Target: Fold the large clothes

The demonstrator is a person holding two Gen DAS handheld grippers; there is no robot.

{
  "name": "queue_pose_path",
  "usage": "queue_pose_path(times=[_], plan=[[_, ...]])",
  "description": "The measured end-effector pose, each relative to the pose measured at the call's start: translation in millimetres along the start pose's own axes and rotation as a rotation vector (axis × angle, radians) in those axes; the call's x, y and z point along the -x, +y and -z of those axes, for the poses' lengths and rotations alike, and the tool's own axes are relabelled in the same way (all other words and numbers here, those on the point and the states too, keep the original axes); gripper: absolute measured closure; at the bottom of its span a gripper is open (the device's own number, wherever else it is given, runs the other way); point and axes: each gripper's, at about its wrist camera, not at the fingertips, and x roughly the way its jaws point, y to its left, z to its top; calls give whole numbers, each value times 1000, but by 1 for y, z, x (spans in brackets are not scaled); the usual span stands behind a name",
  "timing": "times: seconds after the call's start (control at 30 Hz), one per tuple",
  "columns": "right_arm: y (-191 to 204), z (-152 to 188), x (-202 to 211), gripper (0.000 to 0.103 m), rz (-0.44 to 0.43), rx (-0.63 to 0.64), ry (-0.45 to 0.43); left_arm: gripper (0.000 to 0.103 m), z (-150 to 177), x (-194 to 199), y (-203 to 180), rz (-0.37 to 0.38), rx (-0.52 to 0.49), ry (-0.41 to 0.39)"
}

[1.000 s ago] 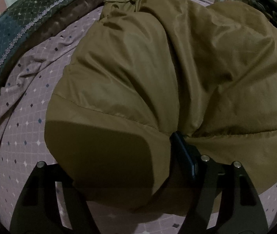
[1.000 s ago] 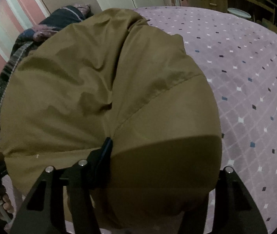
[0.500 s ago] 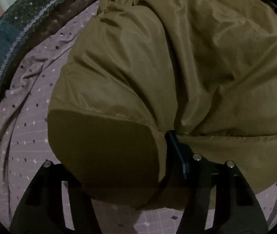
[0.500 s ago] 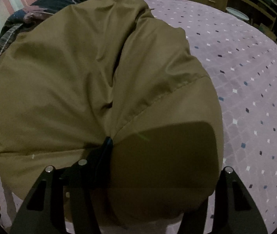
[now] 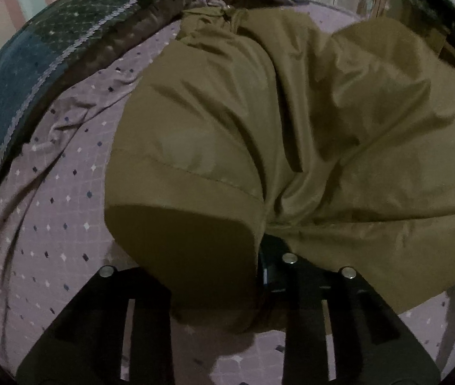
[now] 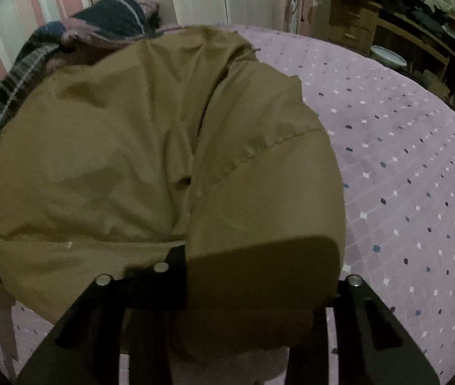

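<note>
A large olive-brown jacket lies spread on a bed and fills most of both views; it also shows in the right wrist view. My left gripper is shut on the jacket's hem, with cloth bunched at the pinch and draped over the left finger. My right gripper is shut on the hem at the other side, with cloth draped over the right finger. The held edge hangs lifted above the sheet. The fingertips are mostly hidden by cloth.
The bed has a lilac sheet with small diamond dots, also visible in the left wrist view. A dark blue patterned quilt is piled at the bed's far side. Wooden shelves with clutter stand beyond the bed.
Both grippers have kept their hold and moved with the hem; the jacket now sits a little further away in both views, and more wall and furniture show.
</note>
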Motion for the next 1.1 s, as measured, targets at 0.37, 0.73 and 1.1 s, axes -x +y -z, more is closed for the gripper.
queue_pose_path(times=[0.37, 0.73, 1.1], plan=[[17, 33, 64, 73, 72, 65, -141, 81, 34, 21, 53, 179, 86, -64], [24, 87, 117, 73, 101, 87, -154, 81, 64, 29, 57, 184, 65, -25], [16, 128, 147, 73, 67, 78, -133, 81, 97, 57, 53, 117, 34, 25]])
